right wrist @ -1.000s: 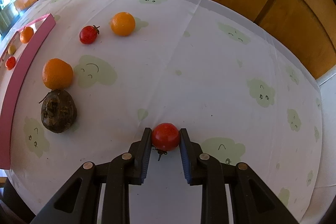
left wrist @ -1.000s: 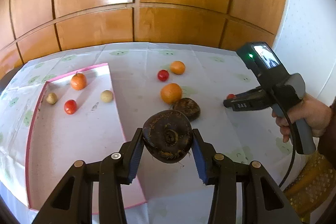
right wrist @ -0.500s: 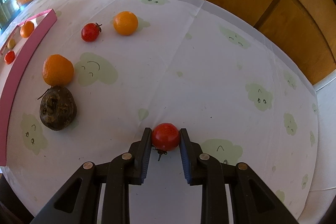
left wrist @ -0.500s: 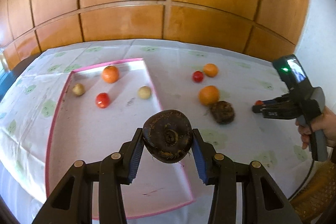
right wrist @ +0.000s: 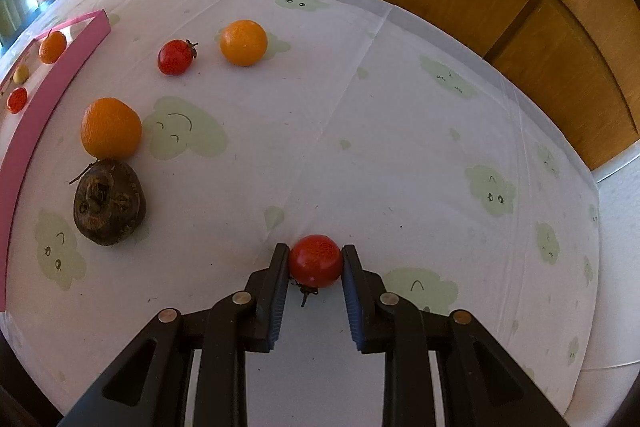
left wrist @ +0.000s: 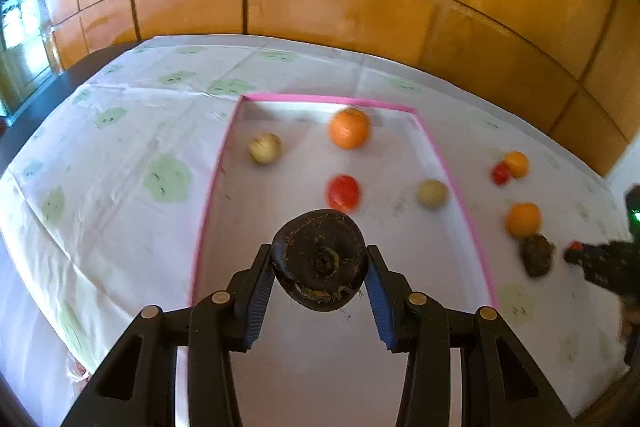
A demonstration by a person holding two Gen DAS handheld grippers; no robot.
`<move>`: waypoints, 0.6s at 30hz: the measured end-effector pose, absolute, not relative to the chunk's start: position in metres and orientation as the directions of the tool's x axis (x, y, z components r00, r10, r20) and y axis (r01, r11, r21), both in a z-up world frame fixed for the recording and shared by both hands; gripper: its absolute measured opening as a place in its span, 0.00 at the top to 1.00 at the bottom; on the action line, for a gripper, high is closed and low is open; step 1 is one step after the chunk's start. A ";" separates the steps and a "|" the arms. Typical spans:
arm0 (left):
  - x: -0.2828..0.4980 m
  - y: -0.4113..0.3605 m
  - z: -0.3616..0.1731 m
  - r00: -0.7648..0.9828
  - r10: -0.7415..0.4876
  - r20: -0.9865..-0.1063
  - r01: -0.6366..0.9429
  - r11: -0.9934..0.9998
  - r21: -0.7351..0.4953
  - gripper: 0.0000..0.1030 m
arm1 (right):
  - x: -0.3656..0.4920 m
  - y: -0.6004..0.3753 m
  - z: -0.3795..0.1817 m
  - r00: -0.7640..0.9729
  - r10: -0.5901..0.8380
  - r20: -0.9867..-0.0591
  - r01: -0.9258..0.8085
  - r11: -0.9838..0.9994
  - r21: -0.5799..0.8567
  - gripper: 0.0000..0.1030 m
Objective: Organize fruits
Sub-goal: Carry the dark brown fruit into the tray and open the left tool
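Left claw [left wrist: 320, 279]: we see its two blue-padded fingers closed on a dark beet [left wrist: 320, 261], clamped on both sides at lower centre of the left wrist view.
Why held so: we judge the hold across the beet's widest part keeps the round, heavy thing from rolling out; its root end faces the camera.
Beet look: dark brown-purple, rough skin, with a ringed crown and short wispy rootlets.
Below the left claw: a pink-edged tray [left wrist: 448, 167] with a white floor fills mid-frame, so we take this to be the drop place.
Tray contents: an orange [left wrist: 348, 128], a red tomato [left wrist: 343, 192] and two pale round fruits [left wrist: 264, 147] lie apart from each other, all blurred.
Right claw [right wrist: 315, 263]: its fingers are narrowed onto a small red tomato [right wrist: 315, 261], touching it on both sides at lower centre of the right wrist view.
Tomato look: glossy red and round, with a dry stem trailing towards the camera; we cannot tell whether it is off the desk.
Desk [right wrist: 400, 107]: it wears a white cloth printed with green clouds.
Still outside the tray: at left of the right view, a second beet [right wrist: 109, 202] touches a large orange [right wrist: 111, 127]; further up, another tomato [right wrist: 175, 56] lies just beside a smaller orange [right wrist: 243, 42].
Progress: we judge the sorting about half done.
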State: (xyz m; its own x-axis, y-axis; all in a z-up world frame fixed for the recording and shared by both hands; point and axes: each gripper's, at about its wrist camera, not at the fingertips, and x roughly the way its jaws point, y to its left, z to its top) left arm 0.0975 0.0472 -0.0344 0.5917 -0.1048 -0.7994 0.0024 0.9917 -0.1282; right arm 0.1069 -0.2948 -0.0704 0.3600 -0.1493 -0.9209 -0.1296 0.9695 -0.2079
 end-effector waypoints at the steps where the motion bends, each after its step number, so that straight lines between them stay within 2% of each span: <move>1: 0.103 0.050 -0.034 0.593 -0.103 -0.799 0.003 0.992 -0.126 0.56 | 0.107 -0.294 -0.070 0.360 -0.150 -0.921 -0.130 0.969 -0.209 0.75; 6: 0.128 0.052 -0.035 0.612 -0.064 -0.788 -0.009 0.996 -0.088 0.56 | 0.108 -0.295 -0.070 0.360 -0.150 -0.921 -0.133 0.969 -0.210 0.75; 8: 0.131 0.054 -0.032 0.624 -0.053 -0.779 -0.017 0.997 -0.082 0.53 | 0.107 -0.296 -0.070 0.360 -0.151 -0.921 -0.135 0.968 -0.211 0.75; 10: 0.126 0.053 -0.029 0.642 -0.049 -0.766 -0.020 0.997 -0.080 0.48 | 0.108 -0.296 -0.069 0.360 -0.151 -0.921 -0.137 0.968 -0.212 0.75; 18: 0.085 0.033 -0.027 0.656 -0.069 -0.751 0.008 0.996 -0.085 0.48 | 0.106 -0.293 -0.068 0.363 -0.162 -0.918 -0.137 0.965 -0.224 0.75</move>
